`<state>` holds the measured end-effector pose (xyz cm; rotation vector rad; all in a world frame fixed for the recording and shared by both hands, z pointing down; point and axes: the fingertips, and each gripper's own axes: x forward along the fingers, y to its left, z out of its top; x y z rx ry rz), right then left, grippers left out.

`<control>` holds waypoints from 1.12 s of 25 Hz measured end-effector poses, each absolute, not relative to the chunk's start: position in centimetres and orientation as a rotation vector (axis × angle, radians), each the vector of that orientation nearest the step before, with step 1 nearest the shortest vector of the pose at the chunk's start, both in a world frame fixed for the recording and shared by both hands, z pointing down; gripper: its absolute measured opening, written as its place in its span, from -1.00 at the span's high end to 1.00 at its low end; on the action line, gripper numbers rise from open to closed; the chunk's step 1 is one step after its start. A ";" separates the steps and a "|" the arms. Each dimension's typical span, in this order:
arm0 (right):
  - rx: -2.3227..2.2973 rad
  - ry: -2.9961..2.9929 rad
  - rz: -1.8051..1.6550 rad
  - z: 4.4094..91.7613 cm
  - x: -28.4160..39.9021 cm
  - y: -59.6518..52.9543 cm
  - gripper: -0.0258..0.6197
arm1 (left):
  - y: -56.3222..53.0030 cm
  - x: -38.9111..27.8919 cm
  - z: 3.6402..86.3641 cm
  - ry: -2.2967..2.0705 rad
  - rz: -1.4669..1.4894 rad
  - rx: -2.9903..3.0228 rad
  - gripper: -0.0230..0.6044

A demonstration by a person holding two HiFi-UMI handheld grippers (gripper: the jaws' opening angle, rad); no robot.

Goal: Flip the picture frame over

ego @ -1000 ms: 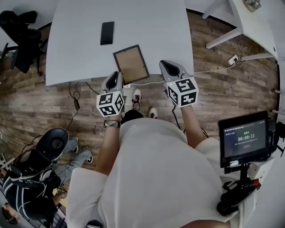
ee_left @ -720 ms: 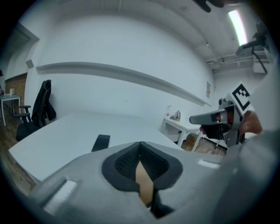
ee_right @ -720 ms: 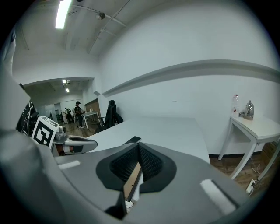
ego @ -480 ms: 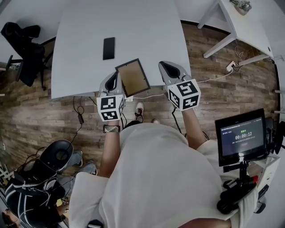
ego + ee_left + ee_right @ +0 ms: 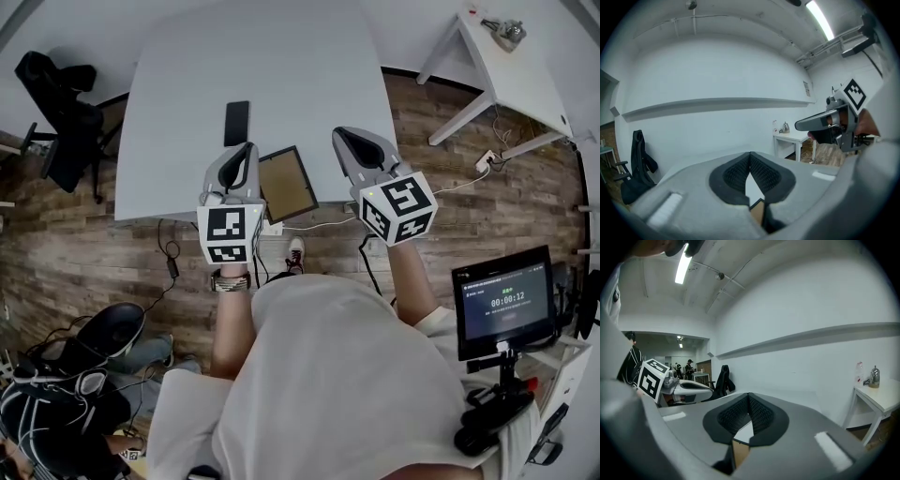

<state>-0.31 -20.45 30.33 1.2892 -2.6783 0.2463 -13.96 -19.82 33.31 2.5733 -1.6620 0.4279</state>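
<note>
The left gripper has its jaws pressed together with nothing between them, and the jaws of the right gripper likewise meet at the tips, empty. The dark-rimmed rectangular picture frame lies brown backing up on the white table, between the two pairs of jaws and nearer the left pair.

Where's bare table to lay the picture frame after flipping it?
Bare: the table's whole far part beyond the phone, and the left stretch beside the phone. Crowded: the near edge, where the picture frame lies close to the phone.
</note>
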 end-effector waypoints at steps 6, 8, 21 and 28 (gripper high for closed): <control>1.320 -2.728 0.139 25.5 0.0 -21.3 0.92 | -21.2 -13.2 28.9 -1.670 0.377 2.630 0.91; 1.332 -2.739 0.127 24.7 0.5 -21.0 0.92 | -21.0 -12.5 28.1 -1.666 0.370 2.650 0.91; 1.346 -2.792 0.056 20.3 0.7 -19.9 0.92 | -19.4 -11.2 24.1 -1.632 0.408 2.764 0.91; 1.353 -2.775 0.041 20.0 0.8 -20.0 0.92 | -19.6 -10.2 23.2 -1.593 0.398 2.812 0.91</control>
